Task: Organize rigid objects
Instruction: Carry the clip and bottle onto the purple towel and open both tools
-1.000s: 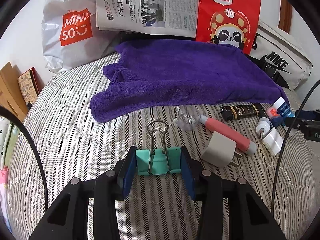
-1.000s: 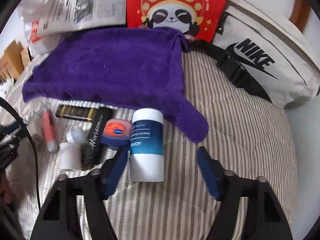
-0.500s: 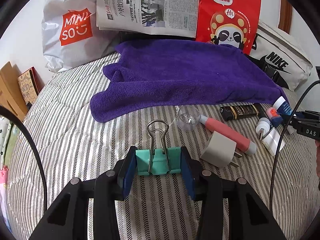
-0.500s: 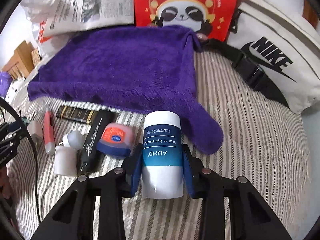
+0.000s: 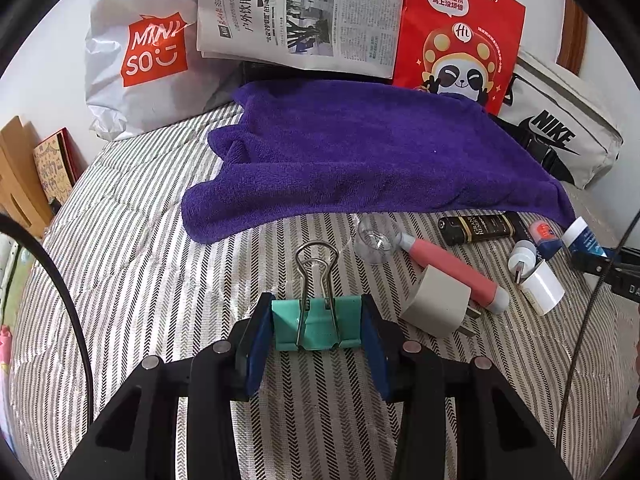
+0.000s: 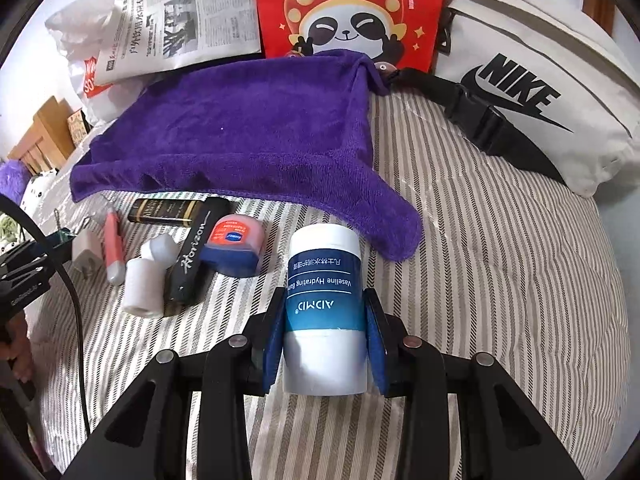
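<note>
My left gripper point(image 5: 316, 330) is shut on a teal binder clip point(image 5: 316, 326) with its wire handles pointing away, just over the striped bedcover point(image 5: 132, 264). My right gripper point(image 6: 325, 334) is shut on a white and blue balm tube point(image 6: 324, 280), gripped at its blue label. To the tube's left lie a small blue and red tin point(image 6: 234, 246), a black tube point(image 6: 192, 254), a white roll point(image 6: 142, 286) and a pink pen point(image 6: 113, 250). In the left wrist view the pink pen point(image 5: 452, 270), a grey plug adapter point(image 5: 436, 302) and a clear cap point(image 5: 374, 240) lie to the clip's right.
A purple towel point(image 5: 360, 156) is spread across the far half of the bed. Behind it stand a white shopping bag point(image 5: 136, 56), a newspaper point(image 5: 300, 12), a red panda bag point(image 5: 460, 36) and a white Nike bag point(image 6: 532, 80). Bare striped cover lies right of the balm tube.
My right gripper has closed on the balm tube, which was lying loose between open fingers, and has shifted it slightly. The left gripper and clip stayed put.
</note>
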Available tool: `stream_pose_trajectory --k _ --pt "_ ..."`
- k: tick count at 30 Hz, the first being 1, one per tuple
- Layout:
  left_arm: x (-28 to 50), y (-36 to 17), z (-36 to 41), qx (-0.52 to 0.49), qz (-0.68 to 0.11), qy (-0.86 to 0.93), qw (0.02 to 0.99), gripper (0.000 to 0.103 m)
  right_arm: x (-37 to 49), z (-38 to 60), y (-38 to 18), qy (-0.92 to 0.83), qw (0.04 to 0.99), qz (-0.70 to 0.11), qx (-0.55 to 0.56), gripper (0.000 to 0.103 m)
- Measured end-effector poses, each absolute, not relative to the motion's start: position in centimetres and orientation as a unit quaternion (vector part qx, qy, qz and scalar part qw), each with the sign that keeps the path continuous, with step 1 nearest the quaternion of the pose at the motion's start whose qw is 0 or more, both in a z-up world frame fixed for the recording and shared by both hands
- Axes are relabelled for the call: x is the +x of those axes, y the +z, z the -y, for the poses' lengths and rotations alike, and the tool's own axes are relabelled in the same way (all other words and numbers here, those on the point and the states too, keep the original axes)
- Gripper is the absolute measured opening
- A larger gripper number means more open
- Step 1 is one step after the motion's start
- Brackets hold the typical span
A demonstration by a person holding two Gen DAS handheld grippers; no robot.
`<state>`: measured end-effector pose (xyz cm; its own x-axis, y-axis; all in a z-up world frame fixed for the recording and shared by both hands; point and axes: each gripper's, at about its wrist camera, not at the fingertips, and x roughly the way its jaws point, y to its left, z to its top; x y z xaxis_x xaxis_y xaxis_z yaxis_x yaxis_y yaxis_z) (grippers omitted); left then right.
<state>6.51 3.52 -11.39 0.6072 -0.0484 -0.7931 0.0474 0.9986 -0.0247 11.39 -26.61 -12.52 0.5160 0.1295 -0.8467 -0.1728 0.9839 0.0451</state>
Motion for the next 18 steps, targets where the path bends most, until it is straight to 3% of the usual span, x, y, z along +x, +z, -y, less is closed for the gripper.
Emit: stream_pose_trajectory --k 18 --pt "8.0 -5.1 -4.8 -0.015 -0.42 -0.018 0.907 0.04 13.4 26.1 -7.6 0.105 0.887 -0.448 -0.031 0.036"
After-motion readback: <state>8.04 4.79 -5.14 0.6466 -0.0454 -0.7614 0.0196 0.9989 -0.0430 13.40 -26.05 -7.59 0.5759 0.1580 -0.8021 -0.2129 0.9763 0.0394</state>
